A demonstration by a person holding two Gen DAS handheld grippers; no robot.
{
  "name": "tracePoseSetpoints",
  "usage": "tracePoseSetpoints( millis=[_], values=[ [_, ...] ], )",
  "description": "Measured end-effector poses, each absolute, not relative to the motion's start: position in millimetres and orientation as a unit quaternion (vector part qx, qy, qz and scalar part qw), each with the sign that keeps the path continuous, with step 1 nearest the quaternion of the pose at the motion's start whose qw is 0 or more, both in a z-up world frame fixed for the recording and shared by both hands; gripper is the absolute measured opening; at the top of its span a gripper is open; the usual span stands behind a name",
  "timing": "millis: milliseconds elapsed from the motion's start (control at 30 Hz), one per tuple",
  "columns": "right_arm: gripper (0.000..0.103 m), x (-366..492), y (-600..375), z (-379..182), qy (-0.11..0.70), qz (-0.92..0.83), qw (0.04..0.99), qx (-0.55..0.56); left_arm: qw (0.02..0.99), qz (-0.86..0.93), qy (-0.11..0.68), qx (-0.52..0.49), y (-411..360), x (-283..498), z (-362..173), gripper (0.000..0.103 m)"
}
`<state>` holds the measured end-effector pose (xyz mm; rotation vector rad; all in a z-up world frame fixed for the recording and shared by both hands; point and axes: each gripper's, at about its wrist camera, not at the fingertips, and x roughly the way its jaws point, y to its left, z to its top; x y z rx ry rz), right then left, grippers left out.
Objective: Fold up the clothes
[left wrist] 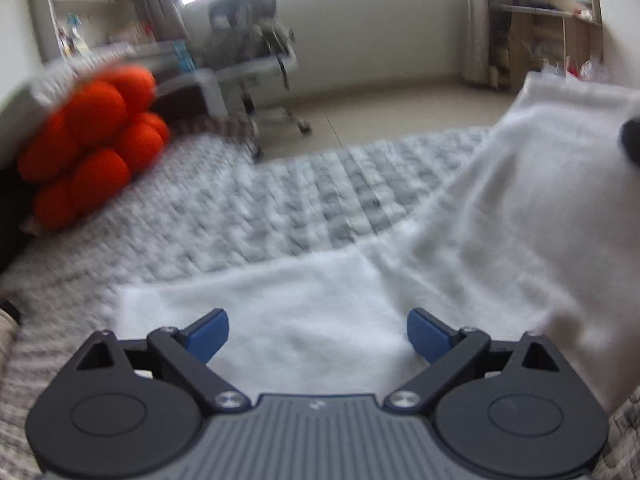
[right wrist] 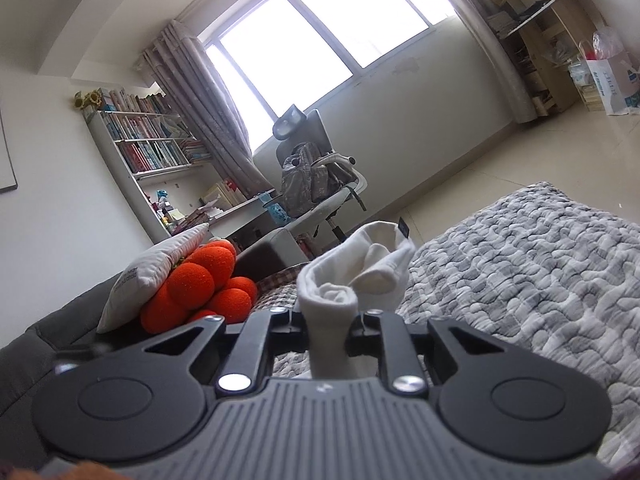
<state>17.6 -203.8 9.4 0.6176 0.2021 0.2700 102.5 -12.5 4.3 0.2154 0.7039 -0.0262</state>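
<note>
Garment, white, bunched in my right hand-held gripper, clamped tight; left hand-held gripper spread wide, empty, over it on grey quilt.

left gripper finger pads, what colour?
Blue: the left gripper has blue pads on black fingers, seen best in the left wrist view.

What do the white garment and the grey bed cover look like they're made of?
White garment: soft, matte knit, probably cotton; it bunches in thick rolls in the right gripper. Bed cover: quilted fabric, likely cotton, with a puffy stitched pattern in mottled grey and white.
</note>
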Motion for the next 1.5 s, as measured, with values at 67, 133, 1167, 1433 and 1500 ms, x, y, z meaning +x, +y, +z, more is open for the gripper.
tracePoseSetpoints(
  millis=[67, 133, 1167, 1433, 1500],
  values=[
    [0.019, 18.1, -205.3, 8.8, 0.1, 0.136, 0.937, 0.305, 0.932, -0.01, 0.353, 0.085, -8.4, 106.0, 5.8, 0.097],
    [0.019, 17.8, -208.8, 8.3, 0.101, 0.135, 0.936, 0.309, 0.93, -0.006, 0.362, 0.065, -4.4, 109.3, 7.3, 0.097],
    [0.018, 35.1, 17.0, -17.6, 0.198, 0.282, 0.935, -0.079, 0.924, 0.045, 0.312, -0.217, 191.4, 1.1, 38.2, 0.095],
    [0.027, 23.7, -7.7, -17.4, 0.189, 0.306, 0.931, -0.058, 0.922, 0.026, 0.305, -0.237, 200.1, 0.2, 36.1, 0.095],
    [0.044, 16.9, -13.5, -15.4, 0.182, 0.329, 0.925, -0.054, 0.922, 0.017, 0.306, -0.238, 194.8, 0.2, 37.9, 0.095]
  ],
)
